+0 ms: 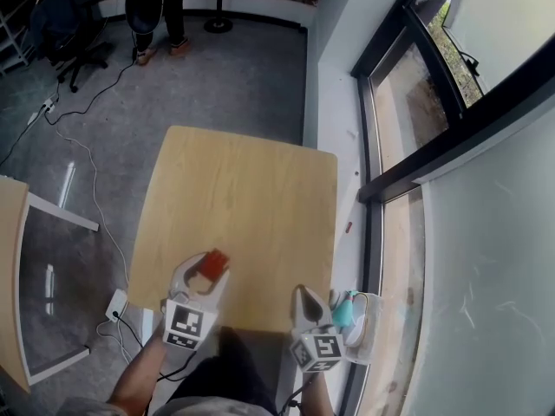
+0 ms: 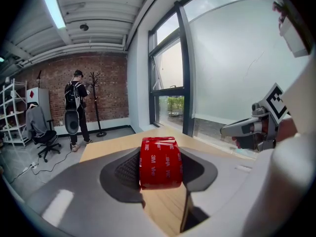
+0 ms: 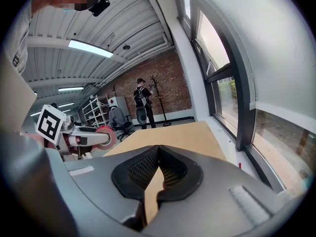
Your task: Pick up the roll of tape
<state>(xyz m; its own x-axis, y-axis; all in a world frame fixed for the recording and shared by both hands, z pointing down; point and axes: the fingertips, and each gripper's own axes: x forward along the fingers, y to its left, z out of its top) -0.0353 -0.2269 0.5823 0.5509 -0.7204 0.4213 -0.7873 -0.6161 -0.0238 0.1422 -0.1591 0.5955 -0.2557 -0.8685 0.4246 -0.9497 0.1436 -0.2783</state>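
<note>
The red roll of tape (image 2: 160,163) sits upright between the pads of the left gripper (image 1: 206,271), which is clamped across its width at a middling spread. Seen from above, that puts it over the wooden table (image 1: 243,189) toward seven o'clock from the top's centre, close to the near edge. From the gripper's own camera the roll looks clear of the wood, with tabletop showing beneath it, so I'd say the pick-up is essentially made. All that seems left is carrying it free and keeping the hold steady. The right gripper (image 1: 305,295) hangs at about five o'clock, off the near edge, its jaws pressed together on nothing.
</note>
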